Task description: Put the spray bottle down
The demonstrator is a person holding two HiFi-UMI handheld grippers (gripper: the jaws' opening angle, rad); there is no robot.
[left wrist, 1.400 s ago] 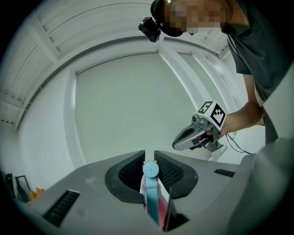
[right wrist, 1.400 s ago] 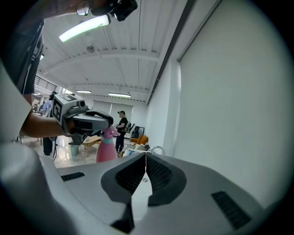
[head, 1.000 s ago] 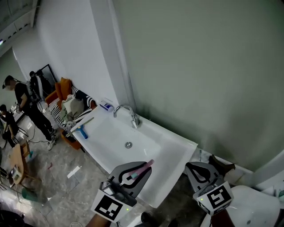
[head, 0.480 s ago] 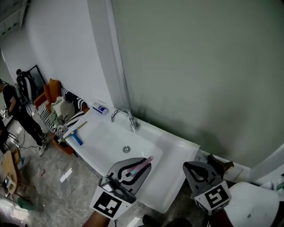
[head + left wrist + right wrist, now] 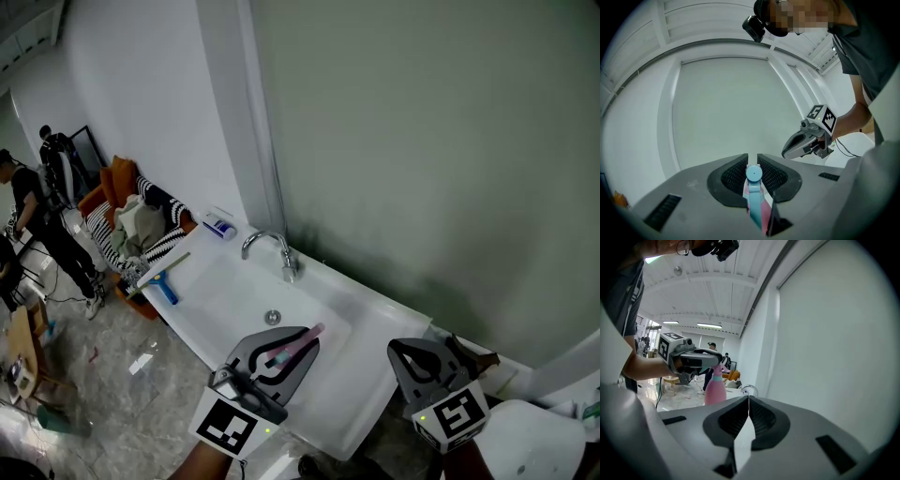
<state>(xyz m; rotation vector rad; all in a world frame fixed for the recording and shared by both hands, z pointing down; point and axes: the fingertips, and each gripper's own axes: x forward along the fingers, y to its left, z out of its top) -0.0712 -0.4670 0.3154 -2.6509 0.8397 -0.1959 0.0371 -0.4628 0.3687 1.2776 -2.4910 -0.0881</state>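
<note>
left claw (image 5: 752, 158) is clamped tight on the head of the spray bottle (image 5: 753, 199), so it hangs level near the sink (image 5: 225, 295), ready to set down. right claw (image 5: 748, 398) is pinched closed, looks empty

Head camera steeply down over sink (image 5: 234, 295); 2 others toward wall (image 5: 422, 141).

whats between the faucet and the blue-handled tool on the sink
Nothing: in the head view only bare white sink basin runs from the faucet to the blue-handled tool.
</note>
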